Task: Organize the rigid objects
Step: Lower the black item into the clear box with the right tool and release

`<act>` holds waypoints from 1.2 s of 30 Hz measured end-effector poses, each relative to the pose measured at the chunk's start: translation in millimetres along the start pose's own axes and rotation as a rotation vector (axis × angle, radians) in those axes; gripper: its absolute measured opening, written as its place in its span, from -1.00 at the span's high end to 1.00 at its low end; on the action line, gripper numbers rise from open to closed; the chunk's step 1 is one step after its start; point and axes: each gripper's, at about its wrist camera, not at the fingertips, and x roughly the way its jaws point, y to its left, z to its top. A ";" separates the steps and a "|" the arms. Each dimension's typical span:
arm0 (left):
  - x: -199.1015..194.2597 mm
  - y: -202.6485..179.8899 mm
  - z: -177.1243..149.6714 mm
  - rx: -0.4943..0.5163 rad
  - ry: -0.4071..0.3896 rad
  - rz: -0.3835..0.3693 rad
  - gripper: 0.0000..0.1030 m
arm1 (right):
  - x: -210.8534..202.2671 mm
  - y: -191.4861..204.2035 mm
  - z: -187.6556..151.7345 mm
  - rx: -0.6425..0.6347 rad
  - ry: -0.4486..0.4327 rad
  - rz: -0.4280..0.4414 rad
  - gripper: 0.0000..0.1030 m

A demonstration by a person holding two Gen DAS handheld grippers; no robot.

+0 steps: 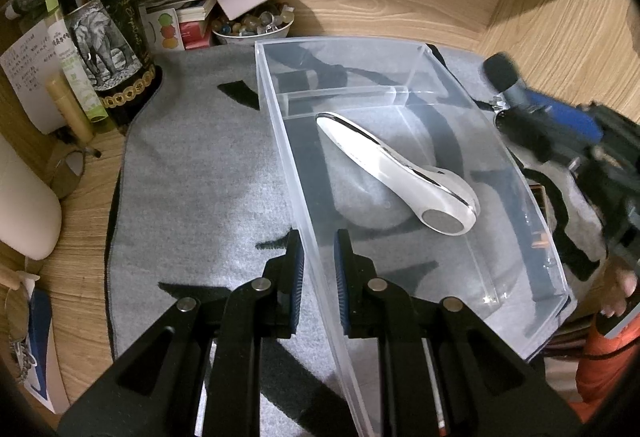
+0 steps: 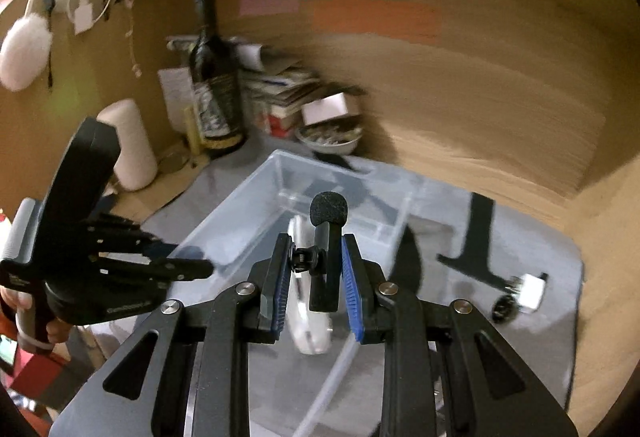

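- Wooden desk, grey mat [image 1: 192,165], clear plastic bin [image 1: 496,173] on it; white handheld device [image 1: 384,165] already lies inside.
- Left gripper [image 1: 318,261] clamped narrow on the bin's near wall, steadying it.
- Right gripper [image 2: 313,273] pinches a small foam-tipped mic [image 2: 328,233], hovering above the bin.
- Risks: mic held by its thin body could twist or slip; dropping it onto the white device; left grip could tilt the bin.

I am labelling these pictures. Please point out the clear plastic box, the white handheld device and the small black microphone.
clear plastic box [image 1: 424,55], left wrist view, far rim
white handheld device [image 1: 384,161], left wrist view, middle of body
small black microphone [image 2: 329,208], right wrist view, foam head
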 end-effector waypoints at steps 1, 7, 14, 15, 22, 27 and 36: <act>0.0 -0.5 -0.1 0.001 0.000 0.000 0.71 | 3.9 3.4 -0.4 -0.008 0.010 0.005 0.57; -0.1 -1.0 -0.4 0.004 -0.001 -0.001 0.71 | 23.7 21.9 -5.3 -0.053 0.078 0.023 0.57; -0.1 -1.5 -0.4 0.003 0.000 0.000 0.71 | 42.1 31.8 -11.1 -0.099 0.174 0.054 0.57; -0.1 -1.5 -0.4 0.003 0.000 0.000 0.71 | 43.5 32.0 -11.1 -0.101 0.182 0.056 0.57; 0.0 -1.6 -0.6 0.003 0.000 0.000 0.71 | 47.5 33.1 -13.1 -0.103 0.203 0.054 0.42; 0.3 -2.0 -0.2 0.004 0.001 0.002 0.71 | 40.9 30.6 -11.7 -0.096 0.170 0.044 0.09; 0.8 -3.8 1.2 0.005 0.003 0.007 0.71 | 13.1 17.2 -6.0 -0.070 0.081 -0.011 -0.21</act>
